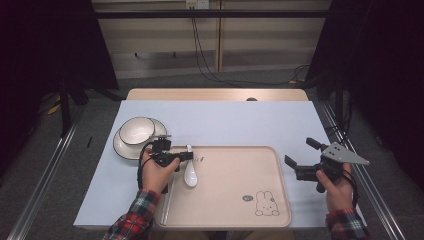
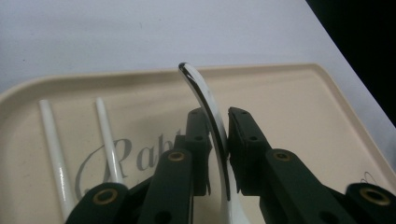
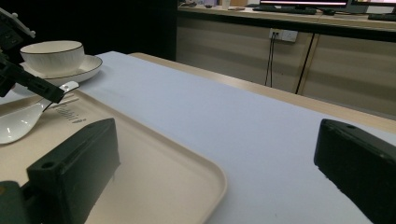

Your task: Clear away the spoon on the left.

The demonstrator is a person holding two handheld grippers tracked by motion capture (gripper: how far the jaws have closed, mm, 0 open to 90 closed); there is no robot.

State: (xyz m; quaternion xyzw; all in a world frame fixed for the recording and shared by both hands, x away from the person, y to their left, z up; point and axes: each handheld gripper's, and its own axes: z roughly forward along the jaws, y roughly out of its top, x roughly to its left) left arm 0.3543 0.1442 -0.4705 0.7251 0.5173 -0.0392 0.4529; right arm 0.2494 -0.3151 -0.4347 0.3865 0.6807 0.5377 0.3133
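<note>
A white ceramic spoon (image 1: 190, 172) lies bowl-down at the left of the beige tray (image 1: 235, 200), its handle pointing away from me. My left gripper (image 1: 187, 156) straddles that handle. In the left gripper view the curved handle (image 2: 205, 93) rises between the two black jaws, with a thin dark gap beside the right pad (image 2: 240, 140), so the pads do not press it. The right gripper view shows the spoon (image 3: 18, 123) resting on the tray (image 3: 163, 154) under the left gripper (image 3: 28, 84). My right gripper (image 1: 300, 151) hovers right of the tray, wide open and empty (image 3: 219, 154).
A pair of white chopsticks (image 1: 167, 200) lies along the tray's left edge (image 2: 56, 154). A white bowl (image 1: 136, 130) sits on a plate (image 1: 120, 147) at the table's left rear. A rabbit drawing (image 1: 266, 204) marks the tray's near right corner.
</note>
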